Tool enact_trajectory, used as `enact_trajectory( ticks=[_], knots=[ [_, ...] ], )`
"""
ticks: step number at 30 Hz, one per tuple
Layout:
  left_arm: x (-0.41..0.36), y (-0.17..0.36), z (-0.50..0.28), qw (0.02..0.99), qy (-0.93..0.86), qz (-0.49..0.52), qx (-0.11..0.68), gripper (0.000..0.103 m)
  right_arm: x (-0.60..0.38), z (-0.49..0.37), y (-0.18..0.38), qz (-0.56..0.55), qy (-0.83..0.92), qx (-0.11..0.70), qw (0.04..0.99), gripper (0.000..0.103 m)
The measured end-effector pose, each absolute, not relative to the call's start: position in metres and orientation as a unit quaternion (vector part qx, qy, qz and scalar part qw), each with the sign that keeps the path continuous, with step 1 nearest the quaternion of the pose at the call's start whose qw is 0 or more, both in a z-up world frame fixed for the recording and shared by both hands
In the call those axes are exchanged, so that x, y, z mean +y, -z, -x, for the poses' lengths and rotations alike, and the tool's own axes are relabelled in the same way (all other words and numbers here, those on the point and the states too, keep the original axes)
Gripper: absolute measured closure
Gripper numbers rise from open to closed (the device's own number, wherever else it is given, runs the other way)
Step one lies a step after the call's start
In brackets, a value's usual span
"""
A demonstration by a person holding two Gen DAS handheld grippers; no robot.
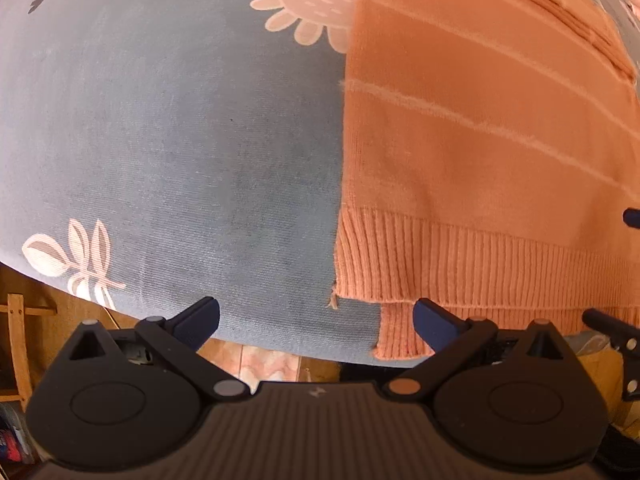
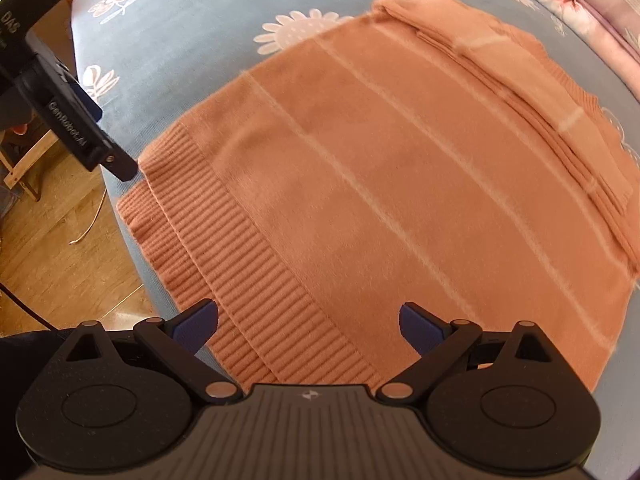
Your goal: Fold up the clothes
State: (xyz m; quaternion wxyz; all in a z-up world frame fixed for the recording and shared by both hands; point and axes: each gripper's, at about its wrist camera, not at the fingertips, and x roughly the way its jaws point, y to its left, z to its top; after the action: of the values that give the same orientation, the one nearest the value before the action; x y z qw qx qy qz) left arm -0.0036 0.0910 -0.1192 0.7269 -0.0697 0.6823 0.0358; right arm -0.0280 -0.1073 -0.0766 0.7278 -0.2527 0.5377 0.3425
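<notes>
An orange knit sweater (image 2: 380, 168) with thin pale stripes lies flat on the blue flowered bed cover (image 2: 192, 12), sleeves folded in over its far side. Its ribbed hem (image 2: 240, 264) faces me near the bed's edge. My right gripper (image 2: 308, 326) hovers open just above the hem's middle. In the left wrist view the sweater (image 1: 480, 140) fills the right half, and its ribbed hem (image 1: 460, 272) has a lower corner sticking out. My left gripper (image 1: 316, 320) is open at that hem corner, nothing between its fingers. The left gripper (image 2: 116, 164) also shows at the hem's left corner.
The bed cover (image 1: 160, 120) ends in a rounded edge close to both grippers, with wooden floor (image 2: 60, 240) below. A wooden chair frame (image 1: 18, 340) stands at the left. Pink-purple bedding (image 2: 580, 4) lies along the far right.
</notes>
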Motion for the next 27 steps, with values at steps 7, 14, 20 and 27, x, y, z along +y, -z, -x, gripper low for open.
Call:
enact_trajectory(
  ticks=[7, 14, 20, 27],
  knots=[
    [0.100, 0.100, 0.003, 0.753, -0.058, 0.100, 0.647, 0.001, -0.104, 0.028, 0.076, 0.249, -0.360, 0.532, 0.725, 0.004],
    [0.108, 0.102, 0.013, 0.762, -0.068, 0.099, 0.637, 0.001, -0.091, 0.031, 0.074, 0.291, -0.370, 0.502, 0.725, 0.004],
    [0.118, 0.103, 0.019, 0.770, -0.099, 0.126, 0.618, 0.001, -0.067, 0.038, 0.078, 0.335, -0.400, 0.461, 0.718, 0.004],
    [0.136, 0.090, 0.030, 0.783, -0.140, 0.146, 0.588, 0.001, -0.029, 0.056, 0.071, 0.362, -0.470, 0.393, 0.703, 0.004]
  ],
)
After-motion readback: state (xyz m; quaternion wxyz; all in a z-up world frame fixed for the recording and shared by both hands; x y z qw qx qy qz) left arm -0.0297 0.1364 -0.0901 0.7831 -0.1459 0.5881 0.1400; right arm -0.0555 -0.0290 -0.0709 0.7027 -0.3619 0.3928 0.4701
